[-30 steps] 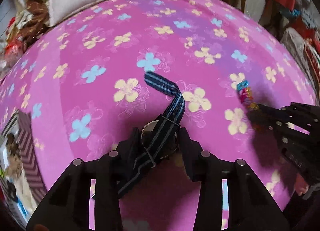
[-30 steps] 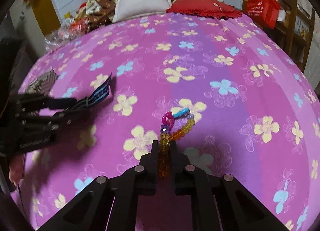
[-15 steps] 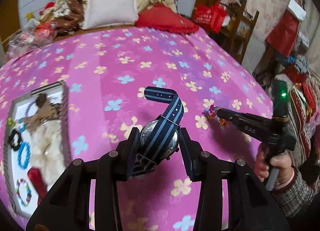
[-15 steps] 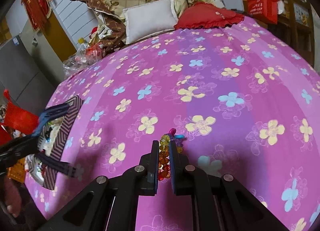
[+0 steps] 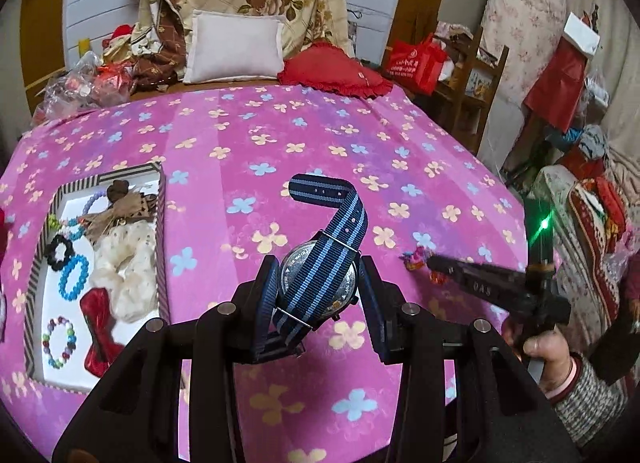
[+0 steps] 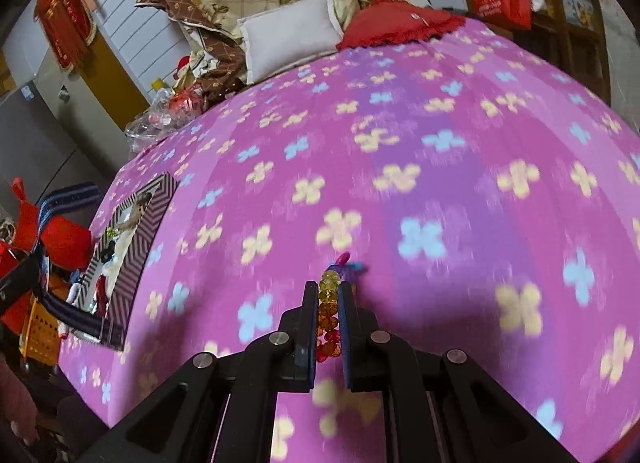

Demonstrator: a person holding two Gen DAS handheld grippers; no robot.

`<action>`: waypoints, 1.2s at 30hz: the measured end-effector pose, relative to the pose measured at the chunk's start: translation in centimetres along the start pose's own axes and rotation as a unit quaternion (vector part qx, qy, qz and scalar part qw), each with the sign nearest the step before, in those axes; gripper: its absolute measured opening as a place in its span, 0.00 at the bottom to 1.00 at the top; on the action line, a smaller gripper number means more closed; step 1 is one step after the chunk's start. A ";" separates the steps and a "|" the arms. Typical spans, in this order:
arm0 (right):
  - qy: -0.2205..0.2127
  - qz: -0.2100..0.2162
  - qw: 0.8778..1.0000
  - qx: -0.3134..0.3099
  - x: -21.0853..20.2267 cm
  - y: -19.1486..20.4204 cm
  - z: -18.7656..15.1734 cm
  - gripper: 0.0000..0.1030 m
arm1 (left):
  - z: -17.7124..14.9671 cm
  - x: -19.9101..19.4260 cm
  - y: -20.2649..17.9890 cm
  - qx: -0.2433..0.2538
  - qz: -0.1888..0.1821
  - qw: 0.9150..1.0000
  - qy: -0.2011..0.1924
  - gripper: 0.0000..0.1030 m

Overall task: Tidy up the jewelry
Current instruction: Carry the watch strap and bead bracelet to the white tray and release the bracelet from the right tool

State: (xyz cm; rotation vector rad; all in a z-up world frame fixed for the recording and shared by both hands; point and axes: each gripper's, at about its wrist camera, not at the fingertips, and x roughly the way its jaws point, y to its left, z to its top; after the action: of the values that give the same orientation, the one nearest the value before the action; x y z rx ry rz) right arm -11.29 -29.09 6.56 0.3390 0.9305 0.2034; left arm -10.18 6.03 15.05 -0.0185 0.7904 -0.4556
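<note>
My left gripper is shut on a watch with a blue striped strap and holds it above the pink flowered bedspread. My right gripper is shut on a bead bracelet of yellow, orange and red beads, lifted off the bed; it also shows in the left wrist view. A striped-rim jewelry box lies at the left with bracelets, a red bow and a white scrunchie inside. The box shows at the left in the right wrist view.
A white pillow and a red cushion lie at the bed's far end. Plastic bags and clutter sit at the far left. A wooden shelf stands beyond the right edge.
Both grippers have risen from the bedspread with their items, the watch and the bead bracelet. The views have tilted up and the jewelry box has come into sight at the left.
</note>
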 end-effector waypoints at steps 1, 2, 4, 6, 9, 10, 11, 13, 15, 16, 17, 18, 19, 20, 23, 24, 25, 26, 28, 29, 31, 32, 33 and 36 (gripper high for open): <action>0.002 0.000 1.000 0.003 -0.3 0.0 -0.4 0.08 | -0.2 -0.3 0.1 -0.001 -0.001 1.000 -0.002 0.38; 0.003 -0.002 1.000 0.003 -0.6 0.1 -0.6 0.08 | -0.4 -0.5 0.3 -0.003 -0.001 1.000 -0.004 0.38; 0.006 -0.004 1.000 0.002 -0.9 0.3 -0.8 0.08 | -0.7 -1.0 0.8 -0.011 0.000 1.000 -0.008 0.38; 0.009 0.000 1.000 0.007 -1.4 0.6 -0.9 0.08 | -0.9 -1.6 1.7 -0.026 -0.002 1.000 -0.013 0.38; 0.012 0.013 1.000 0.008 -2.3 1.6 -0.5 0.08 | -1.0 -2.7 3.1 -0.042 0.001 0.999 -0.022 0.38; 0.012 0.019 1.000 0.007 -2.6 2.1 -0.3 0.08 | -1.1 -3.1 3.8 -0.048 0.003 0.999 -0.025 0.38; 0.013 0.027 1.000 0.006 -2.8 2.6 -0.1 0.08 | -1.1 -3.5 4.4 -0.053 0.006 0.998 -0.027 0.38; 0.014 0.047 0.999 0.002 -3.3 3.8 0.6 0.08 | -1.0 -4.4 5.7 -0.062 0.016 0.997 -0.033 0.38; 0.017 0.062 0.998 -0.014 -3.3 5.8 1.3 0.09 | -0.9 -5.2 7.2 -0.069 0.029 0.996 -0.042 0.38; 0.019 0.067 0.997 -0.021 -3.2 6.6 1.5 0.09 | -0.8 -5.4 7.9 -0.072 0.035 0.996 -0.046 0.38; 0.025 0.076 0.996 -0.031 -2.9 7.9 1.9 0.09 | -0.7 -5.7 8.8 -0.077 0.042 0.995 -0.050 0.38; 0.028 0.081 0.996 -0.036 -2.7 8.6 2.0 0.09 | -0.6 -5.8 9.7 -0.082 0.048 0.994 -0.053 0.38; 0.034 0.089 0.995 -0.042 -2.3 9.8 2.3 0.09 | -0.4 -6.0 10.8 -0.089 0.053 0.993 -0.056 0.38; 0.040 0.096 0.993 -0.047 -1.9 10.8 2.6 0.09 | -0.2 -6.0 11.8 -0.094 0.059 0.992 -0.060 0.38; 0.050 0.105 0.991 -0.065 -0.9 13.5 3.2 0.09 | 0.7 -6.3 15.0 -0.113 0.075 0.988 -0.077 0.38; 0.054 0.108 0.990 -0.072 -0.5 14.6 3.3 0.09 | 0.9 -6.3 16.1 -0.121 0.079 0.986 -0.081 0.38; 0.057 0.110 0.989 -0.082 -0.2 15.8 3.5 0.09 | 1.2 -6.4 17.3 -0.130 0.082 0.984 -0.086 0.38; 0.058 0.111 0.988 -0.092 0.2 16.9 3.6 0.09 | 1.4 -6.4 18.4 -0.136 0.084 0.983 -0.091 0.38; 0.062 0.115 0.986 -0.108 0.8 18.6 3.8 0.09 | 1.5 -6.5 20.5 -0.148 0.088 0.980 -0.099 0.38; 0.065 0.118 0.984 -0.120 1.3 20.0 3.8 0.09 | 1.5 -6.5 21.3 -0.153 0.088 0.979 -0.101 0.38; 0.073 0.123 0.980 -0.136 2.3 22.2 4.0 0.08 | 1.2 -6.3 23.0 -0.166 0.088 0.977 -0.103 0.38; 0.078 0.127 0.978 -0.146 3.0 23.4 4.0 0.08 | 0.9 -6.2 23.9 -0.174 0.085 0.976 -0.101 0.38; 0.082 0.130 0.976 -0.152 3.4 24.2 4.0 0.09 | 0.5 -6.1 24.7 -0.184 0.078 0.975 -0.098 0.38; 0.100 0.147 0.968 -0.179 5.6 28.2 3.4 0.09 | -0.8 -5.4 26.5 -0.207 0.055 0.974 -0.076 0.38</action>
State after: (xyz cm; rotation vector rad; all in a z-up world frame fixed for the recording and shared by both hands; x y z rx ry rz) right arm -5.98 -1.88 14.74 0.1205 1.0188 0.6791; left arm -3.73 32.23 13.32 -0.3918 0.7192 -0.1759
